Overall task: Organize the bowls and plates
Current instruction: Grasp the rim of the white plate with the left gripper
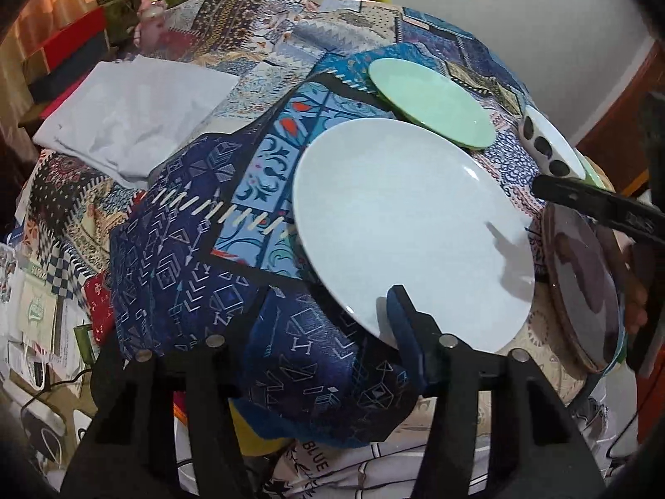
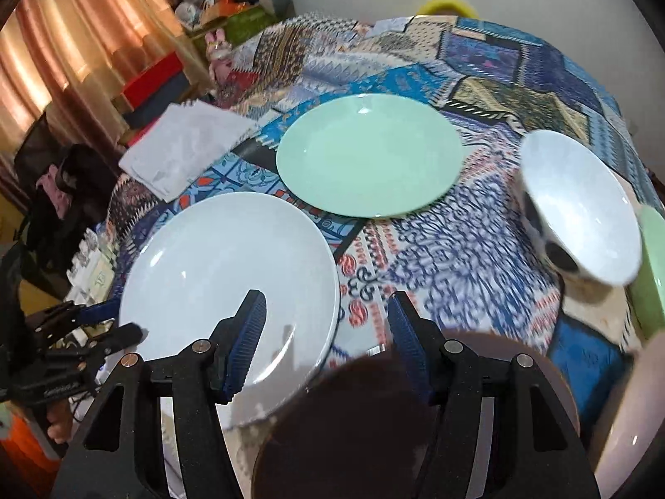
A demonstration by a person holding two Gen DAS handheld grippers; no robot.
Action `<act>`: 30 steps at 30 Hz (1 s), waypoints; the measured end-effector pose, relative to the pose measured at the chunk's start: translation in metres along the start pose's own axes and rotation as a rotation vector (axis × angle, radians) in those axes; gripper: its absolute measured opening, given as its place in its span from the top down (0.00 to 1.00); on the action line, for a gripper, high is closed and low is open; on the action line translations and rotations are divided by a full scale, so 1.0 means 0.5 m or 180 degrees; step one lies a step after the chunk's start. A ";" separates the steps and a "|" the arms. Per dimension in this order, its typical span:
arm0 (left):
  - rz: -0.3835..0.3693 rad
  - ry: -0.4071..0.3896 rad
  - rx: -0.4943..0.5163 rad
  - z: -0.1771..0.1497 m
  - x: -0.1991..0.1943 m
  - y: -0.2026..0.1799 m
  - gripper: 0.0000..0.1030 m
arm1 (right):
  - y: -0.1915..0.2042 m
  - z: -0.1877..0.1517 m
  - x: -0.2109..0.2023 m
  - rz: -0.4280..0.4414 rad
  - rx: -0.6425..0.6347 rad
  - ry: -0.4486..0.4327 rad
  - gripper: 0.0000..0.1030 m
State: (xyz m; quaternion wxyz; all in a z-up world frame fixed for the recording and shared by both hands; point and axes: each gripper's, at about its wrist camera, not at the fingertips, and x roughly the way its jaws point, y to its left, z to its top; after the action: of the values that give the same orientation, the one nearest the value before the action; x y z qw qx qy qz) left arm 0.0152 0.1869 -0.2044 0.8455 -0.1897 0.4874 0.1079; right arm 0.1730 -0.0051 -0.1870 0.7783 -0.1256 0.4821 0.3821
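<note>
Nearest, in the right wrist view, the right gripper (image 2: 328,316) has its two blue-ribbed fingers spread wide with nothing between the tips. Directly below it is a dark brown plate (image 2: 365,424), whose round edge sits close against the gripper's frame; whether they touch cannot be told. The left finger reaches over the near rim of a large white plate (image 2: 224,266).

The white plate sits on a patchwork tablecloth (image 2: 457,241) of blue, red and cream prints. The left gripper (image 2: 120,320) meets the plate at its left rim. From the left wrist view, one blue pad (image 1: 401,320) lies on the plate's top surface just inside the rim. The other finger is hidden by a fold of the cloth, so it cannot be told whether the jaws are pinching the plate or merely resting there.

Past the white plate, just beside it, is a pale green plate (image 2: 370,158), lying flat and empty. To the right, well apart from both, stands a white bowl with dark spots (image 2: 582,208), blurred in this view. A light green dish (image 2: 654,258) shows just behind the bowl at the picture's edge.

Further left on the table lies a folded white cloth (image 2: 187,149). Beyond the table, an orange curtain (image 2: 62,62) hangs at the left, next to stacked boxes and clutter against a pale wall.
</note>
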 end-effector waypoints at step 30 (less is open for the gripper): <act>-0.0047 0.0059 0.0134 0.010 0.031 -0.041 0.54 | 0.004 0.023 0.107 0.0362 -0.0281 0.0598 0.64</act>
State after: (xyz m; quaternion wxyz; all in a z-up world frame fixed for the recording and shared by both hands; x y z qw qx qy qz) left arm 0.0342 0.1701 -0.2111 0.8455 -0.1764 0.4959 0.0896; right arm 0.1920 0.0280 -0.2260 0.7004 -0.1675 0.5420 0.4331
